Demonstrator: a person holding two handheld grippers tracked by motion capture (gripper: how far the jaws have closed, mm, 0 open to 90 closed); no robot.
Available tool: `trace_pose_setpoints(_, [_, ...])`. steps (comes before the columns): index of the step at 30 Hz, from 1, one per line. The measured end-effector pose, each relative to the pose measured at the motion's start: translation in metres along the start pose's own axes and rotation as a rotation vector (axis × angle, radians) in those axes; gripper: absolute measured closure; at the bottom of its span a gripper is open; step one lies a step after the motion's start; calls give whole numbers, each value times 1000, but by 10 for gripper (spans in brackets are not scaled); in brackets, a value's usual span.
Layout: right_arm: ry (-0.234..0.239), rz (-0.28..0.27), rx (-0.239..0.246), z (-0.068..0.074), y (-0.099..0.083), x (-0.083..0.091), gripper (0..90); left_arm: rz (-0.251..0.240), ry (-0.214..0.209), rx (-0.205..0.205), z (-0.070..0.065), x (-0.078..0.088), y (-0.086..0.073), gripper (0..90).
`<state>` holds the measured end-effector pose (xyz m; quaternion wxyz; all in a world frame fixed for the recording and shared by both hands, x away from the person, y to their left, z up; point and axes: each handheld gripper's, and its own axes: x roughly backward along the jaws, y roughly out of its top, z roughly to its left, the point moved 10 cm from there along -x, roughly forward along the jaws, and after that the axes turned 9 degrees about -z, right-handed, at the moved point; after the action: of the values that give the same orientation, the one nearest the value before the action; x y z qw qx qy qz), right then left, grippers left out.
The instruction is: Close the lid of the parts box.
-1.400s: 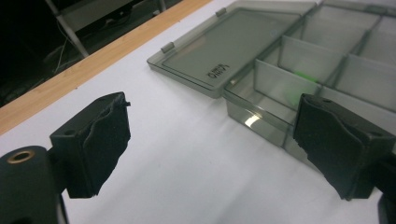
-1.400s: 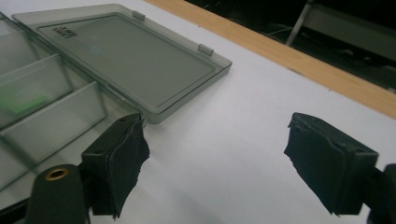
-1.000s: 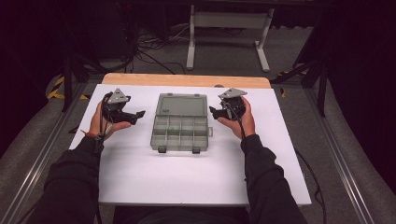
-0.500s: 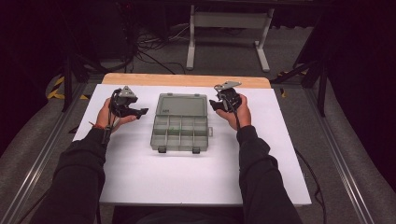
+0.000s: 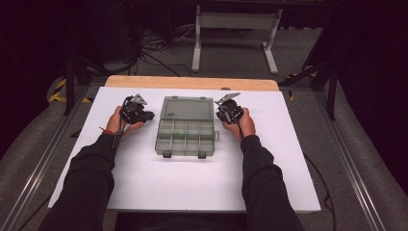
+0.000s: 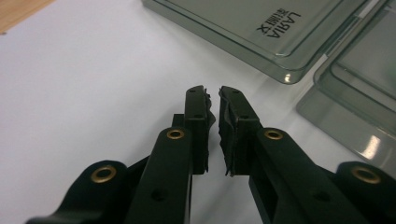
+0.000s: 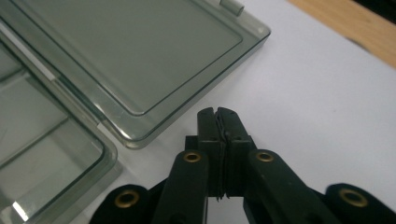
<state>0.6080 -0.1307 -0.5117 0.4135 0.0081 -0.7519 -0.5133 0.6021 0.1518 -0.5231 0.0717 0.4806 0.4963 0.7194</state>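
Currently:
box: clear grey organizer box [image 5: 185, 126], lid open, mid-tabletop [image 5: 288, 159] toward the far edge.
left gripper [image 5: 136, 111]: just left of box, jaws just closing, sliver gap, nothing between.
right gripper [image 5: 228, 110]: just right of box, jaws pressed together, empty.

Desk [image 5: 192, 192]: white top, pale wood strip showing along far edge. Grey see-through organizer box [image 5: 185, 137] lies open at centre, toward far half. Lid [image 5: 186, 107] folded back flat on desk, on far side; divided tray nearer person, compartments in rows, two latches on near rim. Near half of desk bare white. Grey carpet floor [image 5: 298, 62] beyond desk.
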Motion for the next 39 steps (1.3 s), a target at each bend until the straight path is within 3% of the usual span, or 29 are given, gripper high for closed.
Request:
trace_pose_setpoints(2, [18, 8, 8, 3, -1, -2, 900, 3, -5, -24, -2, -3, 2, 824])
trace_pose_setpoints(4, [16, 28, 46, 6, -2, -6, 900, 14, 9, 3, -2, -10, 3, 828])
trace_pose_setpoints(6, [16, 37, 51, 6, -3, -7, 900, 19, 10, -1, -2, -12, 4, 828])
trace_pose_setpoints(10, [42, 17, 35, 4, -3, -9, 900, 10, 18, -6, -3, -22, 10, 863])
trace_pose_setpoints(15, [61, 18, 36, 3, -2, -10, 900, 3, 31, 26, 2, -26, 13, 854])
trace_pose_setpoints(19, [58, 18, 26, 1, -1, -12, 900, 1, 37, 44, 5, -30, 15, 859])
trace_pose_setpoints(24, [57, 15, 32, 0, 1, -15, 900, 15, 55, 28, 7, -34, 19, 866])
trace_pose_setpoints(26, [58, 15, 21, -1, 3, -18, 900, 8, 54, 55, 8, -35, 20, 866])
trace_pose_setpoints(31, [42, 9, 24, -2, 7, -23, 900, -4, 59, 65, 11, -39, 23, 853])
trace_pose_setpoints(39, [31, -47, -8, -5, 11, -29, 900, -37, 77, 79, 15, -46, 28, 860])
